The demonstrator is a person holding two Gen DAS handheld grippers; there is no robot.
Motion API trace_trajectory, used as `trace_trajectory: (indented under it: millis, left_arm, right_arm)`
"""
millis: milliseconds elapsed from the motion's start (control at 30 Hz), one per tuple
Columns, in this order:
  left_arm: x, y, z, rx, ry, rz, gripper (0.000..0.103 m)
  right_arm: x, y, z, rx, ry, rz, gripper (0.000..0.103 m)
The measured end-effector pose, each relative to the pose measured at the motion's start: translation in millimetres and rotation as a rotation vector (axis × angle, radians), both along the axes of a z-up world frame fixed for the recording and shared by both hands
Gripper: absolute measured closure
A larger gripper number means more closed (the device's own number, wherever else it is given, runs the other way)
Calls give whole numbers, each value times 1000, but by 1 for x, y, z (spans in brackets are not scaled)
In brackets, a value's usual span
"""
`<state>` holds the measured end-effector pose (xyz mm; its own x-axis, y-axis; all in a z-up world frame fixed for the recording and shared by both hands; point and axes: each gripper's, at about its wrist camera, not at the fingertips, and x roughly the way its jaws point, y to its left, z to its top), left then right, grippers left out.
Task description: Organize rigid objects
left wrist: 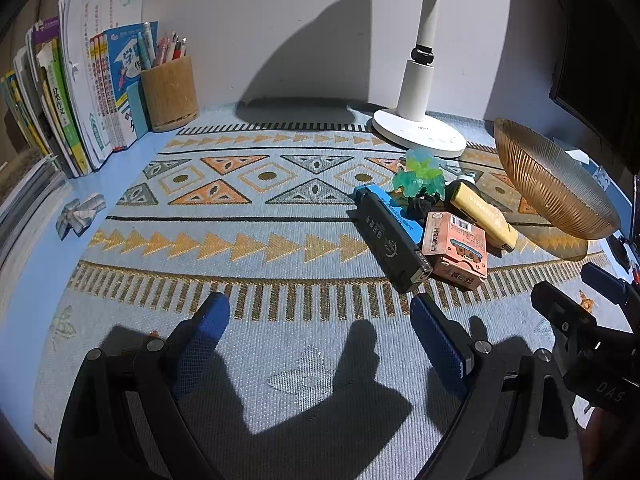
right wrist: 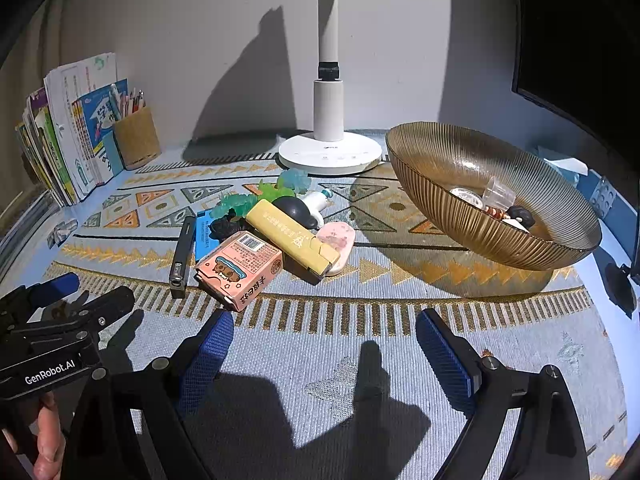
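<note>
A pile of small objects lies mid-mat: a pink box [right wrist: 239, 268] [left wrist: 456, 249], a yellow case [right wrist: 294, 236] [left wrist: 482, 210], a black stick [right wrist: 182, 254] [left wrist: 394, 242] on a blue box [right wrist: 205, 234], green crystal toys [right wrist: 256, 196] [left wrist: 420, 174], a dark ball [right wrist: 294, 208] and a pink oval piece [right wrist: 338, 242]. A ribbed amber glass bowl [right wrist: 460, 220] [left wrist: 556, 192] at the right holds several small items. My left gripper [left wrist: 320, 344] is open and empty, short of the pile. My right gripper [right wrist: 326, 352] is open and empty, in front of the pile and bowl.
A white lamp base [right wrist: 330, 154] [left wrist: 420, 130] stands behind the pile. Books [left wrist: 80, 92] and a wooden pen cup [left wrist: 170, 94] stand at the back left. A folded silver piece [left wrist: 78, 212] lies at the left. A dark monitor [right wrist: 580, 40] is at the right.
</note>
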<state>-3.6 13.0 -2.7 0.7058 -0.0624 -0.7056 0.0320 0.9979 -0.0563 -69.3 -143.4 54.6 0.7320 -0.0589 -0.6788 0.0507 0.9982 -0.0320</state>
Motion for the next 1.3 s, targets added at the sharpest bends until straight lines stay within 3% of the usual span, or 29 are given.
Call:
trace_trajectory:
  millis: [933,1033,1133,1200,1300]
  left_arm:
    - [-1,-3,0,6,-1,-7,12]
    - [3,-4,-1,-2,30,-20,12]
    - [16,-2,-4,-66,122,-65,12]
    - [21,-2,0,-90,130,-84,12]
    - [34,-4,10,-102,131,-109,12]
  right_arm:
    - [1,-2,-1,21,8,-5,11]
    - [1,-4,0,31,15,-3,11]
    - [5,-11,2,83,42,26,11]
    - [11,-16,6,104,67,58,12]
    - [24,-21,18,72,69,95,24]
